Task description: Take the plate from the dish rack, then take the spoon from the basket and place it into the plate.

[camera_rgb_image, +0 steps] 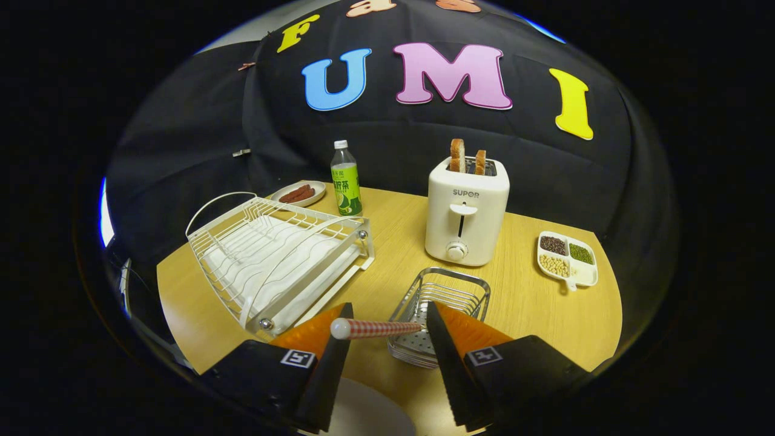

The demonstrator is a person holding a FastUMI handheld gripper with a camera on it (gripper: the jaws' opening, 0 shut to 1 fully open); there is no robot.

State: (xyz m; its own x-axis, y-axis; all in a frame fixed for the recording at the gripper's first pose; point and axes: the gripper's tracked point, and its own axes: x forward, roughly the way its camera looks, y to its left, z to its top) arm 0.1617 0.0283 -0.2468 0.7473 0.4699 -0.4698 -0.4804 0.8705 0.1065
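Your hand-held gripper [387, 330] has its two fingers spread apart. A spoon with a red-and-white checked handle [375, 329] lies sideways across the gap between the fingertips. Its round white end sits by the left fingertip, and the other end runs up to the right fingertip. You cannot tell if both fingers press on it, and its bowl end is hidden.

Just below the fingers, close to you, you can see part of a round white plate [369, 412]. It lies flat on the light wooden bench [545, 321].

Right behind the spoon, just ahead of the fingertips, stands a small shiny metal wire basket [445, 297].

To the left of the basket is a white wire dish rack [275, 254] with a white tray under it.

Behind the basket stands a white toaster [465, 212] with two brown slices of bread [466, 158] sticking up out of the top.

To the right of the toaster sits a white dish with little parts [568, 259], holding dark, green and pale beans.

Behind the dish rack stands a clear bottle with a green label and white cap [346, 180]. Just beside it, on its left, is a small oval plate with red sausages [298, 194].
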